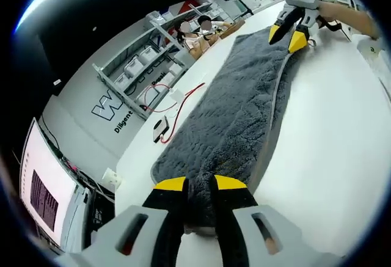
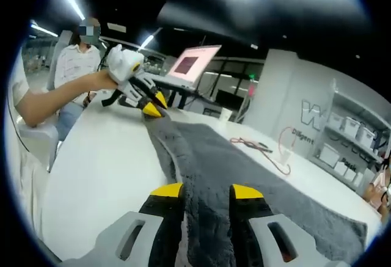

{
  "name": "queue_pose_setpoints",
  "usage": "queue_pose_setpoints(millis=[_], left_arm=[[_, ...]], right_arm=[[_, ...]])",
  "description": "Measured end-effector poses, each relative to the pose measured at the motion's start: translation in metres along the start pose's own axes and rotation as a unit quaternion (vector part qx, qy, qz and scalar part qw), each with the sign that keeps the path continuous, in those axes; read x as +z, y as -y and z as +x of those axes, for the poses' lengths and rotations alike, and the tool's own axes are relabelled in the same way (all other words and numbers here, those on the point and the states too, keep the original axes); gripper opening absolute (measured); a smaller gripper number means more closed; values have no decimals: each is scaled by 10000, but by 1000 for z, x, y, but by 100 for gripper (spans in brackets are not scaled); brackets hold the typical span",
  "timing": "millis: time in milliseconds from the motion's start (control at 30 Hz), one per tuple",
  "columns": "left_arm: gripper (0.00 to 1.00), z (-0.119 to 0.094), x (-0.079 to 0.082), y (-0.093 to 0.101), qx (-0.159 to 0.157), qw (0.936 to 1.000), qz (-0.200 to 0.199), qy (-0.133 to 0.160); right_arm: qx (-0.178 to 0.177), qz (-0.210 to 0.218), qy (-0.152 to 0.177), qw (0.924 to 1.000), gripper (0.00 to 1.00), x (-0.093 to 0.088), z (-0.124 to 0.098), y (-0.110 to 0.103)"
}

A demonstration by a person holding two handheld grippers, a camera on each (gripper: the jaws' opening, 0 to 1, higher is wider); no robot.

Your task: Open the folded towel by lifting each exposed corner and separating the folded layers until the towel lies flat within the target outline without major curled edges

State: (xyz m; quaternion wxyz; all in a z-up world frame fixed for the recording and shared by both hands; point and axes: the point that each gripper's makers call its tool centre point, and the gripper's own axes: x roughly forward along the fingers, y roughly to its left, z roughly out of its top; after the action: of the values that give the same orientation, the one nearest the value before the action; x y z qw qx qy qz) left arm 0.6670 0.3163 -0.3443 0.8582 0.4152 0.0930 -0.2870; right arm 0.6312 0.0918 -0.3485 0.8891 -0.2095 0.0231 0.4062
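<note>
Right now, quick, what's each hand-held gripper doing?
Left hand-held gripper: shut on one end of the dark grey fluffy towel.
Right hand-held gripper: shut on the towel's opposite end.

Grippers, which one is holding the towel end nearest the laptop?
The left gripper, gripping the grey towel near the laptop; the right gripper holds the opposite end.

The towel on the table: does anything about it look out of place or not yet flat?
Yes. The grey towel lies as a long strip on the white table, one long edge folded over with its pale border showing. The left gripper and right gripper hold opposite ends.
</note>
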Motion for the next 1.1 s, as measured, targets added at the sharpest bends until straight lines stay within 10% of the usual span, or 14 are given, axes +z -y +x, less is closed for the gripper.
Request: queue_pose_setpoints(millis=[800,1100], left_arm=[[16,-31,-35,27,-517,9978,248,-345],[13,-41,-40,38,-761,9960,203,-419]], right_arm=[[736,-262,136,9968,14,30,38,-46],[1101,-301,-276,9931,7,13,49,-69]])
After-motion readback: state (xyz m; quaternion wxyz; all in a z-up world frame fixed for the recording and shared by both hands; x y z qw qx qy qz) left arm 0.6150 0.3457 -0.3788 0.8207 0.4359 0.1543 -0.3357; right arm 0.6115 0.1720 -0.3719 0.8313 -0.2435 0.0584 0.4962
